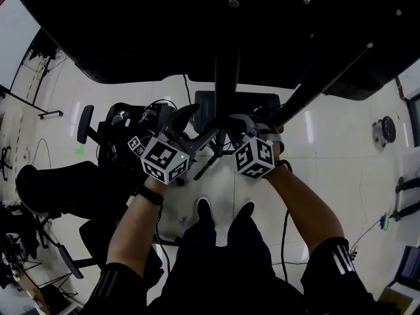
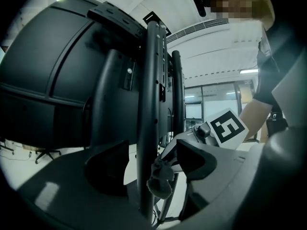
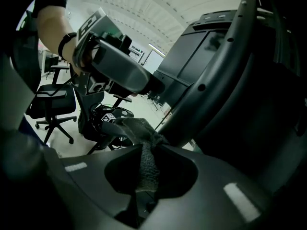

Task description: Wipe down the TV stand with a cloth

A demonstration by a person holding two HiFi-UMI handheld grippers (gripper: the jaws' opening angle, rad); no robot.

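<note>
Black fills the upper part of the head view: the back of a big TV (image 1: pixel 197 25), carried on a black TV stand (image 1: pixel 227 77) with one upright pole and a slanted strut. Under it lies a glossy white floor (image 1: pixel 328 149), with a black office chair (image 1: pixel 59 186) well off to the left gripper's side and cables trailing across the tiles. Both bare forearms reach forward and meet at the stand, the marker cubes turned upward.

The left gripper (image 2: pixel 149 166) has its jaws apart, one on each side of the upright pole, clamping nothing. The right gripper (image 3: pixel 148 152) has its jaws closed on a grey cloth (image 3: pixel 144 133). A strip of the cloth runs back between those jaws, and its bunched end sticks out past their tips, against the slanted strut. In the left gripper view a wad of that cloth sits between the open jaws, just beside the pole.
</note>
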